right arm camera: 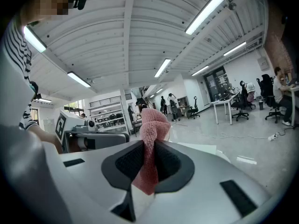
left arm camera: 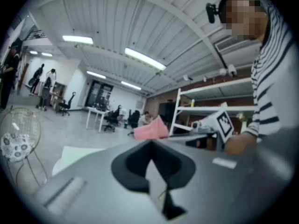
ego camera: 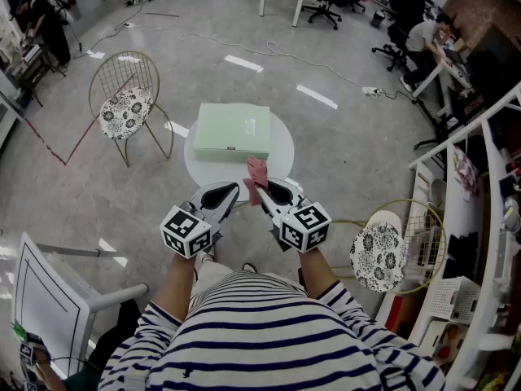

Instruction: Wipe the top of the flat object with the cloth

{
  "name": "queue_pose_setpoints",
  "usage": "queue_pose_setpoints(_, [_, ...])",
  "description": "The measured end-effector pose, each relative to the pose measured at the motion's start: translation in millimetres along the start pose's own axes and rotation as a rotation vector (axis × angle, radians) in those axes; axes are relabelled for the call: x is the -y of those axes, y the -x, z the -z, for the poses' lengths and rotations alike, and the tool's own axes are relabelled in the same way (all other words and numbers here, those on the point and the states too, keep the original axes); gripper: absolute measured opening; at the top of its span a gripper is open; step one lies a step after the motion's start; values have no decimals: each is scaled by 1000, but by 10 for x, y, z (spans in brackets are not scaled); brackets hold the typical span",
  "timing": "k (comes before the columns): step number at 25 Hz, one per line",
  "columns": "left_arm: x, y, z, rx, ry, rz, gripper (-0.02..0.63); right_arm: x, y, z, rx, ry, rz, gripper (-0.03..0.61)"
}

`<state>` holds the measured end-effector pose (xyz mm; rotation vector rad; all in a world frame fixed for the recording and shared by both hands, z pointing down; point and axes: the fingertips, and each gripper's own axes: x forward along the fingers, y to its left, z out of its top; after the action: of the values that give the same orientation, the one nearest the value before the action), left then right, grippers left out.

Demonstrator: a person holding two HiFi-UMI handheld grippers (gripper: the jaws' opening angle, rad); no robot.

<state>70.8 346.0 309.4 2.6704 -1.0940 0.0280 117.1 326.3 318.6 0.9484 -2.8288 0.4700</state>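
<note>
1. The right gripper pinches the pink cloth between its jaws. Most of the cloth stands loose past the tips. The hold looks narrow, so dragging it over a surface may pull the cloth free or bunch it up.
2. The left gripper has its jaws pressed together with nothing between them. It sits just left of the right one, over the near edge of the table.
3. The flat green box lies on the middle to far part of the small round table, apart from both grippers. Nothing steadies it, so a firm stroke away from the person may push it toward the far edge.
4. If the right gripper comes down too low, its hard tips rather than the cloth may scrape the box top.
5. Count: one cloth, one box, one table, two grippers, and two wire chairs, one at the far left and one at the near right.
</note>
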Motion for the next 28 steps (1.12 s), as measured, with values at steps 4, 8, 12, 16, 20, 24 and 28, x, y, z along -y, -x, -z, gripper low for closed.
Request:
queue_pose_setpoints(4, [-53, -25, -16, -1, 0, 1, 6, 10, -58, -16, -2, 6, -5, 49])
queue_pose_setpoints(8, [-152, -8, -32, 1, 8, 5, 6, -3, -166, -33, -7, 9, -6, 49])
queue_pose_setpoints(12, [-328, 39, -33, -3, 19, 11, 6, -11, -351, -40, -16, 2, -3, 49])
queue_pose_setpoints(16, [-647, 78, -75, -6, 28, 11, 6, 0, -626, -133, 7, -50, -14, 49])
queue_pose_setpoints(20, [-1027, 90, -187, -4, 23, 18, 6, 63, -973, -260, 27, -72, -6, 51])
queue_pose_setpoints(24, [-1451, 148, -343, 8, 20, 30, 6, 80, -1390, -397, 32, -63, 11, 51])
queue_pose_setpoints(28, [-1883, 249, -456, 15, 15, 43, 6, 45, -1806, -472, 26, -65, 32, 51])
